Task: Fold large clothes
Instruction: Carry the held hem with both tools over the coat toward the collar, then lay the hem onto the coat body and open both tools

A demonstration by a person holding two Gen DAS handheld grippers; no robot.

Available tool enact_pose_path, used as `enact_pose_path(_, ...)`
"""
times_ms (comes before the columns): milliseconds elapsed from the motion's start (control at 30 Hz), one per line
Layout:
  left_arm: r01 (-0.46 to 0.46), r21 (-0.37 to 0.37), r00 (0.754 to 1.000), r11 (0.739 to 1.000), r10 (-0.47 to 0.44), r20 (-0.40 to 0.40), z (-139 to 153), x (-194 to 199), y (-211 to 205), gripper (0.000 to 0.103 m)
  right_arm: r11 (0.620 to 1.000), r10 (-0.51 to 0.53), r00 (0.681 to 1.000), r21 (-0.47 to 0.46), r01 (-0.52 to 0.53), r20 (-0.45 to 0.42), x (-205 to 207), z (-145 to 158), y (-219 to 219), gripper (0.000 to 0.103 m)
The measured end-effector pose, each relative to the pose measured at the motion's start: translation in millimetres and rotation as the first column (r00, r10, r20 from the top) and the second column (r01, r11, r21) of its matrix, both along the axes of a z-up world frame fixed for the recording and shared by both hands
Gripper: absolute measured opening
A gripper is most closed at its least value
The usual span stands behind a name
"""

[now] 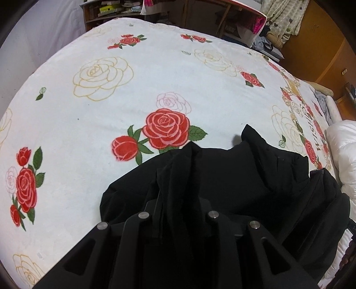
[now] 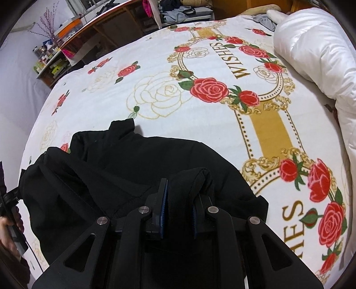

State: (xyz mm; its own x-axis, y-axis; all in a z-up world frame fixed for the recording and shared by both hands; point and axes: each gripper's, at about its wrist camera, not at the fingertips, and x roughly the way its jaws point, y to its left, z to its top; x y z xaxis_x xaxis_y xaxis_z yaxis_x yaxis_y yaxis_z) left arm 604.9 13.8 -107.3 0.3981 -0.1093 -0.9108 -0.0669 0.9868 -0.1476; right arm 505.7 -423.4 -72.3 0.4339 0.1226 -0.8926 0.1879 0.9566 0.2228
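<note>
The bed (image 1: 100,124) offers wide bare blanket ahead of and to the left of the black garment (image 1: 233,177); a gripper can pass there unhindered. On the right side, a white duvet (image 2: 311,51) is heaped along the bed edge and blocks passage. Beyond the far edge, shelves (image 2: 55,60) and a desk (image 1: 211,13) stand close, limiting reach past the mattress.
</note>
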Motion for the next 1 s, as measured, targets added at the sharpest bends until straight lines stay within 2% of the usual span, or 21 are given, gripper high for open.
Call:
enact_pose_path(100, -0.027, -0.061, 1.000, 0.998, 0.027, -0.004, -6.0, 1.9, 5.4, 0.028, 0.999, -0.026, 1.000, 0.022, 0.026, -0.006, 2.7, -7.3, -3.5, 0.019)
enact_pose_path(200, -0.036, -0.149, 0.999, 0.988, 0.038, 0.015, -2.0, 1.6, 13.5, 0.046, 0.999, -0.031, 0.999, 0.017, 0.031, -0.011, 3.9, -9.0, -4.1, 0.021)
enact_pose_path(233, -0.037, -0.177, 0.998, 0.983, 0.045, 0.042, 3.5, 0.0, 17.3, 0.058, 0.999, -0.033, 0.999, 0.020, 0.033, -0.009, 3.7, -8.2, -4.7, 0.021)
enact_pose_path(333, -0.038, -0.199, 0.987, 0.979, 0.068, 0.145, 25.9, -6.5, 27.7, 0.072, 0.996, -0.073, 0.997, 0.058, 0.072, 0.004, 0.5, -3.7, -12.2, 0.022)
enact_pose_path(433, -0.049, -0.218, 0.979, 0.975, 0.090, 0.182, 46.1, -12.2, 39.8, 0.074, 0.992, -0.111, 0.994, 0.063, 0.110, 0.023, -4.0, 0.4, -16.8, 0.025)
enact_pose_path(500, -0.046, -0.211, 0.974, 0.976, 0.090, 0.206, 57.0, -16.1, 45.8, 0.074, 0.988, -0.139, 0.989, 0.078, 0.136, 0.041, -7.9, 4.8, -18.4, 0.034)
enact_pose_path(533, -0.043, -0.179, 0.972, 0.983, 0.083, 0.222, 63.9, -20.0, 46.7, 0.074, 0.985, -0.153, 0.987, 0.092, 0.148, 0.053, -9.5, 7.3, -20.0, 0.039)
enact_pose_path(600, -0.036, -0.149, 0.965, 0.988, 0.073, 0.251, 73.0, -25.6, 50.8, 0.074, 0.976, -0.196, 0.975, 0.114, 0.184, 0.101, -13.6, 17.9, -23.6, 0.075)
enact_pose_path(633, -0.031, -0.143, 0.964, 0.989, 0.067, 0.256, 76.9, -29.7, 51.2, 0.074, 0.973, -0.218, 0.965, 0.108, 0.203, 0.145, -15.8, 27.0, -24.9, 0.079)
enact_pose_path(767, 0.025, -0.145, 0.965, 0.989, 0.015, 0.263, 85.8, -42.4, 44.6, 0.074, 0.982, -0.188, 0.960, 0.046, 0.183, 0.206, -17.8, 55.9, -20.3, 0.079)
enact_pose_path(900, 0.106, -0.086, 0.963, 0.991, -0.081, 0.258, 85.9, -60.6, 20.4, 0.075, 0.991, -0.107, 0.963, -0.055, 0.125, 0.248, -31.9, 68.2, -7.3, 0.079)
enact_pose_path(933, 0.131, -0.075, 0.962, 0.989, -0.109, 0.250, 84.1, -64.8, 13.0, 0.075, 0.993, -0.080, 0.964, -0.065, 0.099, 0.252, -36.8, 67.8, -3.3, 0.079)
enact_pose_path(1000, 0.212, -0.051, 0.953, 0.976, -0.195, 0.231, 76.5, -78.5, -9.9, 0.075, 0.993, 0.041, 0.969, -0.115, -0.014, 0.242, -51.7, 61.7, 16.4, 0.079)
